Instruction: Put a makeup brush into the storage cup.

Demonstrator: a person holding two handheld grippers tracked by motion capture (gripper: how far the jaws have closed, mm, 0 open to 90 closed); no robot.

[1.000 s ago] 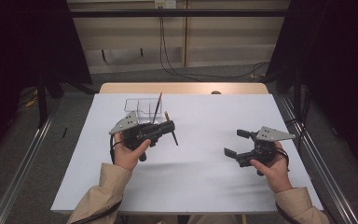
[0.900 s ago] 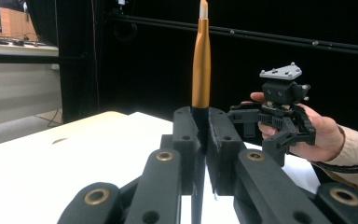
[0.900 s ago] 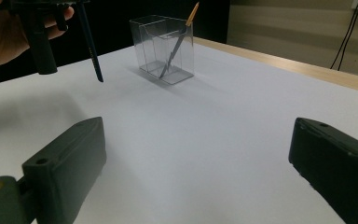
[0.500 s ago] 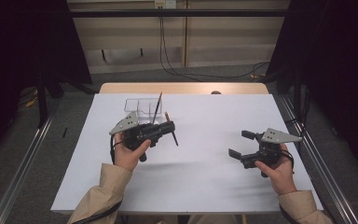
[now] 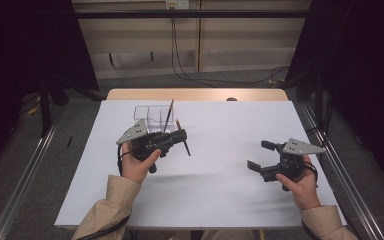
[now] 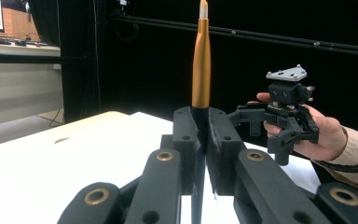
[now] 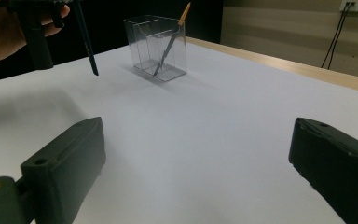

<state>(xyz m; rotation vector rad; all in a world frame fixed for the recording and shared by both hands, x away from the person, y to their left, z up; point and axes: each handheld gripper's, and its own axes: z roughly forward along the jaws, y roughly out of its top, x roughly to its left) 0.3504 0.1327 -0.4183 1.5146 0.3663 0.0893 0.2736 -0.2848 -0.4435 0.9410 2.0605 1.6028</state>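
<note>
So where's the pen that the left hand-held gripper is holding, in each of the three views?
High view: the held pen is left of centre, just right of the left hand-held gripper.
Left gripper view: centre, standing up between the shut jaws.
Right gripper view: upper left, dark tip hanging above the table.
Shared landmark: the clear holder with another pen in it.

High view: above person's side, looks forward and down over white table (image 5: pixel 220 165), far off. Left gripper view: rides gripper, faces right gripper (image 6: pixel 286 122) across table, close. Right gripper view: low, faces clear holder (image 7: pixel 161 46) ahead; both share holder with high view (image 5: pixel 152 116).
</note>
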